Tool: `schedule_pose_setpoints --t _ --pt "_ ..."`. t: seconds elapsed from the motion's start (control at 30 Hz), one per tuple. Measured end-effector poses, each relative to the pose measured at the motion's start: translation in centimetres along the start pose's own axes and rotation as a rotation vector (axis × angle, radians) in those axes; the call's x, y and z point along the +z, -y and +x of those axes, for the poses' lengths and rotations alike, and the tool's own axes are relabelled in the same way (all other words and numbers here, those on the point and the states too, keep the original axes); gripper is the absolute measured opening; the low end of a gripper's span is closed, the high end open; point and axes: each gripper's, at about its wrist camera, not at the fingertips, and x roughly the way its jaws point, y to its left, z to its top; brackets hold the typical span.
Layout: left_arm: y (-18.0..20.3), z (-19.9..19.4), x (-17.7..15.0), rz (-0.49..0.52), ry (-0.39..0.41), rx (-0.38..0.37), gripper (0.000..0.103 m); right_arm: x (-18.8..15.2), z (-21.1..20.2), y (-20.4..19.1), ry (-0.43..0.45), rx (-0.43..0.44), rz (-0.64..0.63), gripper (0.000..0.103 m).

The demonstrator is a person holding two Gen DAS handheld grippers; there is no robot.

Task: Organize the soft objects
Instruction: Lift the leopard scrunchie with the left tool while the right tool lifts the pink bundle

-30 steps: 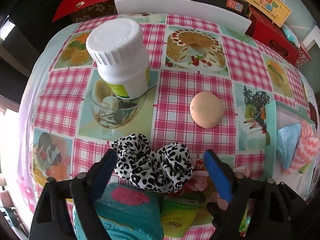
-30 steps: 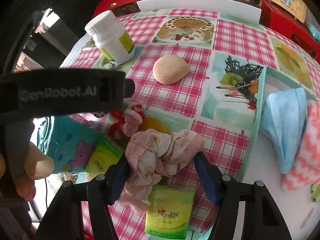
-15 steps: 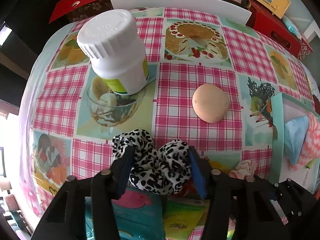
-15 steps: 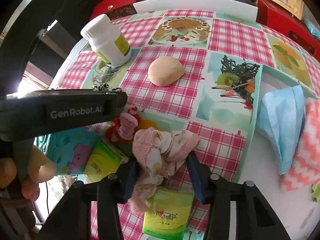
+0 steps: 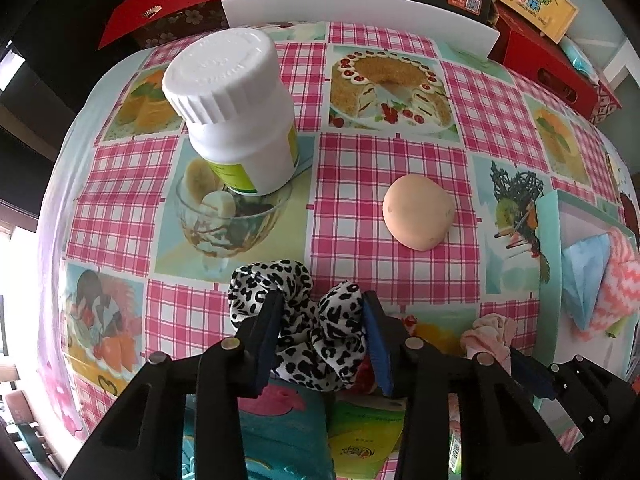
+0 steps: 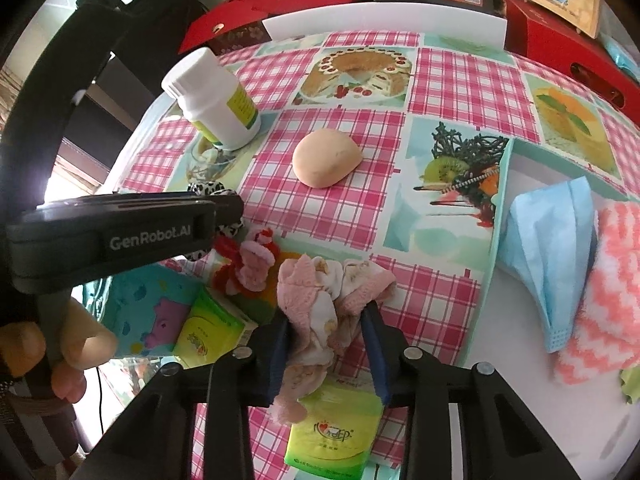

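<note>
Right wrist view had the tray (image 6: 498, 240) along the right edge of the frame, its teal wall standing on the checked cloth (image 6: 332, 208). Inside it lay a blue mask (image 6: 552, 248) and, touching it on the right, a pink-and-white zigzag cloth (image 6: 600, 292). At upper left a white bottle (image 6: 216, 100) stood capped and upright; what it held could not be told. A peach-coloured lump (image 6: 326, 158) sat at mid-frame, well apart from the tray.

At lower centre the right gripper (image 6: 328, 344) pointed steeply down, its jaws closing with both pads pressed into a bunched pink sock (image 6: 320, 312). The sock's tail hung over a green packet (image 6: 336, 436). A small pink-and-red toy (image 6: 252, 264) lay just left of the sock. At far left a person's fingers (image 6: 80, 336) wrapped the handle of the other tool.

From the left wrist view, the left gripper (image 5: 320, 336) also pointed nearly straight down at lower centre, jaws closing on a leopard scrunchie (image 5: 316, 320), the pads squeezing its middle so its loops bulged out above them. The scrunchie sat on the cloth below the bottle (image 5: 236, 112), beside a teal packet (image 5: 280, 436).
</note>
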Motion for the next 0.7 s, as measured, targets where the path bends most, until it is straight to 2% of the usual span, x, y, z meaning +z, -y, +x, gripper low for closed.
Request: schedule_pose_setpoints --t 0.2,0.3,0.7 --pt "-0.31 -0.51 -0.08 -0.011 0.018 -0.011 0.028 -0.04 -0.17 0.07 0.005 0.007 0.004 0.030" --pt "-0.14 -0.67 -0.17 -0.007 0.019 -0.021 0.019 0.01 -0.13 0.08 0.004 0.008 0.007 0.030" --pt "0.09 -0.20 -0.37 0.020 -0.003 -0.003 0.018 0.08 -0.06 0.04 0.000 0.008 0.006 0.030"
